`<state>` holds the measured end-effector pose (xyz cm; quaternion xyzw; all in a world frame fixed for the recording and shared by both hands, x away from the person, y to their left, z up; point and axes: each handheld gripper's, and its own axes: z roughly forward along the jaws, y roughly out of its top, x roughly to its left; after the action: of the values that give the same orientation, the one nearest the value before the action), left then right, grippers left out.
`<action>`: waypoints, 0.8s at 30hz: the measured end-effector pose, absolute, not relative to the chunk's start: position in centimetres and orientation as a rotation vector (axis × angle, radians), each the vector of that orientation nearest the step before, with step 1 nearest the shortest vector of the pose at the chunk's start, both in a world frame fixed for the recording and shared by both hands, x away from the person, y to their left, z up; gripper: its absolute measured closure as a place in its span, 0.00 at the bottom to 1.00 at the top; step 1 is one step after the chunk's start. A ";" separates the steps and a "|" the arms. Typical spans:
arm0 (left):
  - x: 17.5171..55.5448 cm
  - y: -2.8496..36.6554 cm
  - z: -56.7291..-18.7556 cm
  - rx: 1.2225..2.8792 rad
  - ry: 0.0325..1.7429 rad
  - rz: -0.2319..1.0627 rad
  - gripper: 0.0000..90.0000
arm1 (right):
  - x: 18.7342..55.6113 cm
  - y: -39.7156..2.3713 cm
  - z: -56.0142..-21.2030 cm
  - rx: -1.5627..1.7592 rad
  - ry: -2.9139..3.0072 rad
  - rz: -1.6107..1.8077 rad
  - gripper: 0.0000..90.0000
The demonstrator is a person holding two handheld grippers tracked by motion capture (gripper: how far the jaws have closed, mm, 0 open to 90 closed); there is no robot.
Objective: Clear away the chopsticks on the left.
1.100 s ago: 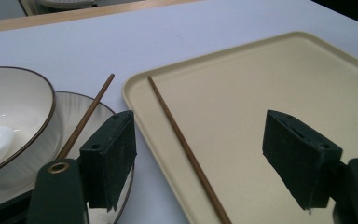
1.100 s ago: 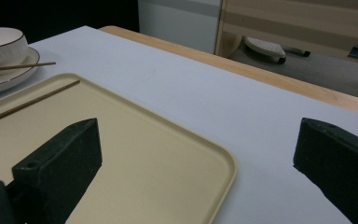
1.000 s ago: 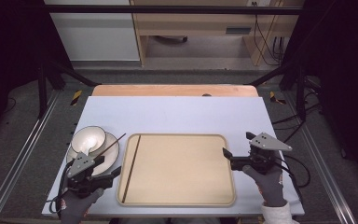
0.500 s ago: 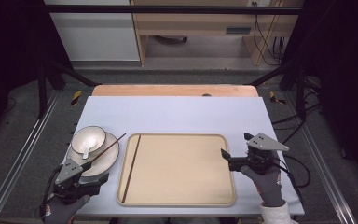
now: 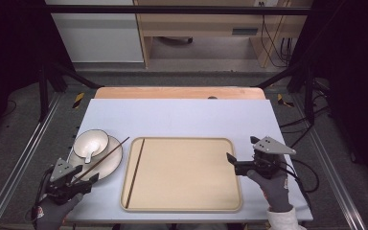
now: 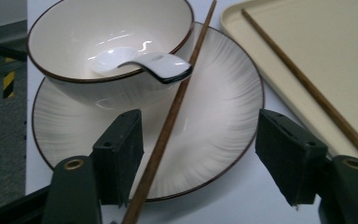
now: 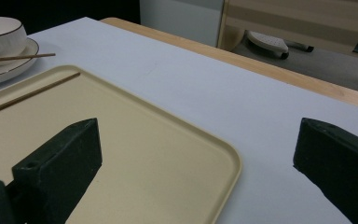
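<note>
Chopstick (image 5: 100,156) is the thing at stake: from the high view it lies slanted across the plate (image 5: 110,167) at the table's near left, its far end up by the bowl (image 5: 91,143), its near end reaching toward the left gripper (image 5: 79,181). A second chopstick (image 5: 135,172) lies along the left edge of the tray (image 5: 191,208). At the tray's right rim the right gripper (image 5: 234,164) hovers.

Left gripper view: the jaws have just been closing but stand spread, the chopstick running up between them, close against the left pad (image 6: 121,144) and not pinched. A spoon (image 6: 142,63) rests in the bowl.

Right gripper view: the jaws are wide apart, over the tray's corner (image 7: 228,158), holding nothing.

Thin, stiff, light and smooth, the stick would likely roll or pivot; gripping squarely near its near end seems safest.
</note>
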<state>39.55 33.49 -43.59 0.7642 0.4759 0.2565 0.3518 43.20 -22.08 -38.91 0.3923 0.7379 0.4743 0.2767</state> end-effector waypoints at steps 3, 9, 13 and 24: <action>39.9 33.6 -43.8 1.987 1.243 0.674 0.38 | 43.2 -22.1 -38.9 1.053 1.982 1.276 0.01; 41.3 33.8 -44.3 2.046 1.250 0.690 0.48 | 43.3 -22.0 -39.0 1.053 1.986 1.270 0.01; 41.9 33.7 -44.8 2.097 1.253 0.692 0.56 | 43.3 -22.0 -39.0 1.053 1.987 1.273 0.01; 42.5 33.8 -45.4 2.128 1.244 0.671 0.74 | 43.3 -22.0 -39.0 1.054 1.983 1.278 0.01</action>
<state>42.49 33.75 -45.40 0.7974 0.4661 0.2514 0.2894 43.28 -22.01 -38.96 0.3922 0.7379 0.4755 0.2750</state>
